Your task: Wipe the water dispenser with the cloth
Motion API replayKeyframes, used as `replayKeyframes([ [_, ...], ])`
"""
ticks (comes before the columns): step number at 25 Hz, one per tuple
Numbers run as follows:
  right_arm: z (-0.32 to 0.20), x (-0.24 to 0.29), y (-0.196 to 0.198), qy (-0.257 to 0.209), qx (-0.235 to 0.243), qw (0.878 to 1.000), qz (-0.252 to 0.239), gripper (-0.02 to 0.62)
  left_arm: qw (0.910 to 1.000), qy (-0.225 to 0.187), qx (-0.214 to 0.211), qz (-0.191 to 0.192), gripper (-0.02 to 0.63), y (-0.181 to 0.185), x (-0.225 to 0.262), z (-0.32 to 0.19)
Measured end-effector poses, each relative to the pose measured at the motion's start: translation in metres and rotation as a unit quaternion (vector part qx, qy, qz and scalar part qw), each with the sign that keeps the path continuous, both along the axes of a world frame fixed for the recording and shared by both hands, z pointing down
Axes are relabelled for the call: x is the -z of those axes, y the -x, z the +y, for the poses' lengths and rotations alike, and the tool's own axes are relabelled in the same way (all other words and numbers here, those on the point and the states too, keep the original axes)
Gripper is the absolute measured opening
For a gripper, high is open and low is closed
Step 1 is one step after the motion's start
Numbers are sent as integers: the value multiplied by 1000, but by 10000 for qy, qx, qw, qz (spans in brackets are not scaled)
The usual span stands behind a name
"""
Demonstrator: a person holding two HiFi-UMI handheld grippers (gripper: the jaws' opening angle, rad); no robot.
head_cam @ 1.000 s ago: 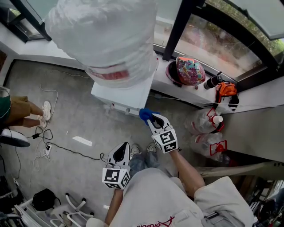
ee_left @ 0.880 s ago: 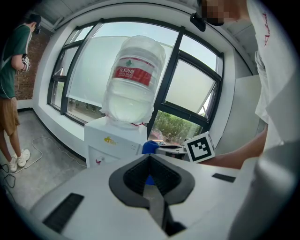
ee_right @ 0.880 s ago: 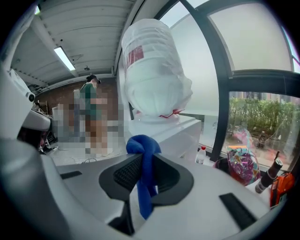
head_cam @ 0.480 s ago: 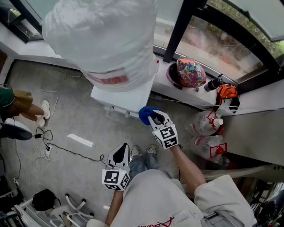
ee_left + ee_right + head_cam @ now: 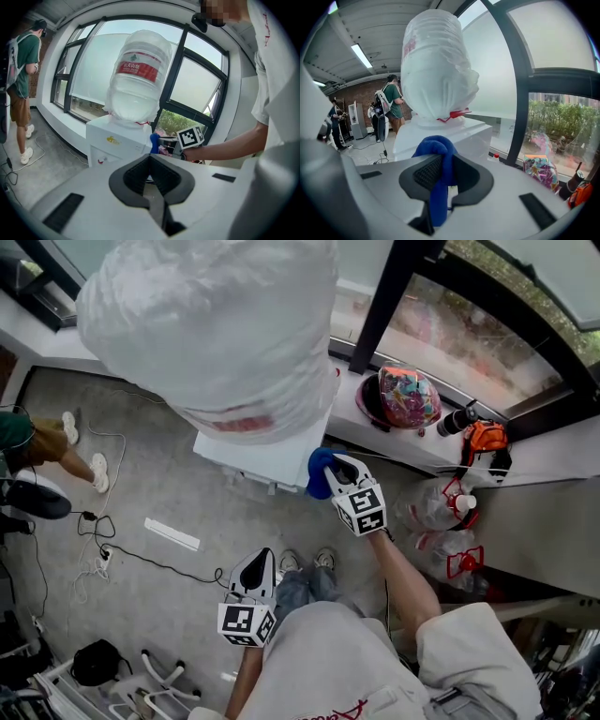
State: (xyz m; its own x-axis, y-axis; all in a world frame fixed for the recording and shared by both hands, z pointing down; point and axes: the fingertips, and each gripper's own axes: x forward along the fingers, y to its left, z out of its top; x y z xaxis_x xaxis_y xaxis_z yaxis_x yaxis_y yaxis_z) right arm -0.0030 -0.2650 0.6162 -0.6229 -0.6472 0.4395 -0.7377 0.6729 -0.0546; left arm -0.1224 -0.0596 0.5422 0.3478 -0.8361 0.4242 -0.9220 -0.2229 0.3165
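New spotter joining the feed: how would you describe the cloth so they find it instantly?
Find the big plastic-wrapped water bottle standing on the white water dispenser by the window. At the dispenser's right edge in the head view, the right gripper holds the cloth, bunched between its fingers. It is the only deep blue thing there.

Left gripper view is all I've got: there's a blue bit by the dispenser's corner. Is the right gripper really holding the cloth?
Observer: Yes. The right gripper has its fingers shut on the blue cloth, which bunches above them.
Operator: Touching the dispenser?
Observer: Head view puts it at the near right corner of the water dispenser top; contact I can't confirm.
Operator: Anything beyond it?
Observer: A multicoloured rounded thing on the window ledge.
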Motion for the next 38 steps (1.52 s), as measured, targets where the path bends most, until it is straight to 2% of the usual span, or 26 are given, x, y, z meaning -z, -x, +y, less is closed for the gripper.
replayKeyframes([
  [7,-75,4,-19,-73,-293,9995,28,75,9999,77,82,-36,12,9,-5,-5],
  [16,-157,3,-40,75,-696,9975,39,75,9996,212,145,-85,12,17,-10,1],
  [23,-188,1,-48,140,-734,9970,186,75,9995,268,140,-100,12,18,-12,5],
  [30,-169,13,-54,-146,-862,9961,118,75,9995,262,146,-116,12,19,-11,11],
  [38,-66,5,-56,-232,-698,9973,80,75,9999,130,11,-26,12,5,-8,17],
])
